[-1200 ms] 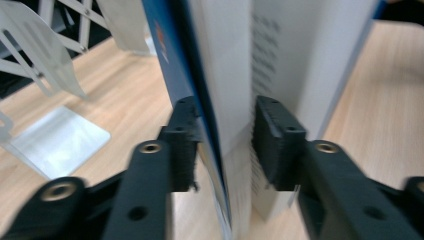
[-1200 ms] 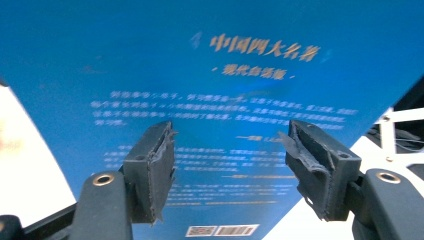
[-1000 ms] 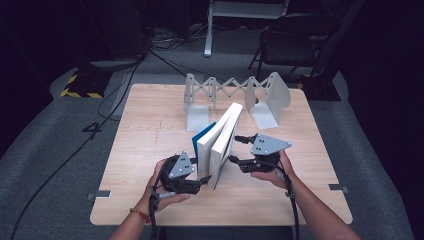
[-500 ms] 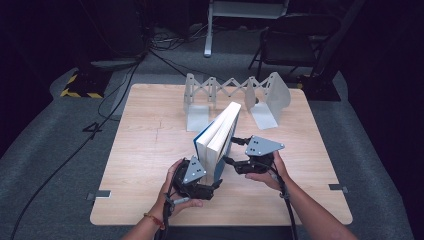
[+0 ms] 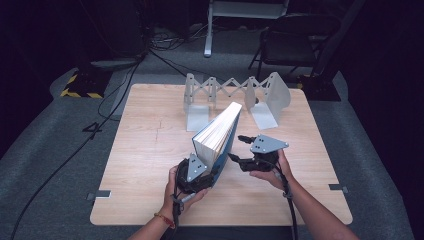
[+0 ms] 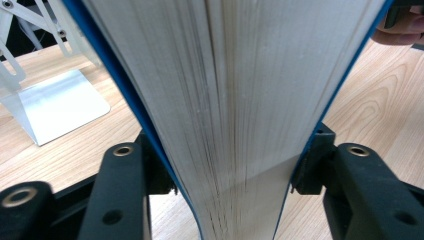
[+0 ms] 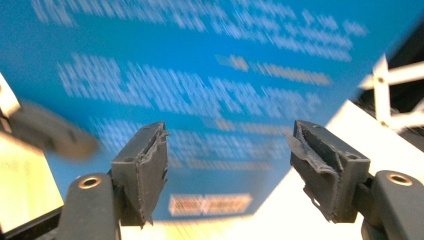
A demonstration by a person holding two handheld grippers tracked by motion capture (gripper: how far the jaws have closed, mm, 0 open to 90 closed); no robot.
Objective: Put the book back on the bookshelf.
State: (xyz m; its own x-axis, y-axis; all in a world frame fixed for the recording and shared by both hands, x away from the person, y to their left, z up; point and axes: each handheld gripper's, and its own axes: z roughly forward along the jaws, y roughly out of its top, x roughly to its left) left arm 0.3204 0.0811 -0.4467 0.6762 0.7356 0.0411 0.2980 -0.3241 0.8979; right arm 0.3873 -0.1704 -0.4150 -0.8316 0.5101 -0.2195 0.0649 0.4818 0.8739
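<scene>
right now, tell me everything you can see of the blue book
The blue book is a thick paperback with cream page edges facing the person and white print on its cover. It stands tilted on the wooden table, before the metal bookend rack. The left gripper, its jaws having just closed, clamps both covers near the bottom.

Thick blue book [image 5: 218, 136] stands tilted on the bench [image 5: 145, 150], white page edges facing the person, leaning right. Its near end sits mid-bench, its far end pointing toward the back; white text covers its right cover.

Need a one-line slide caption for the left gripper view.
Left gripper clamped on the blue book, page edges facing camera, above the wooden table.
</scene>
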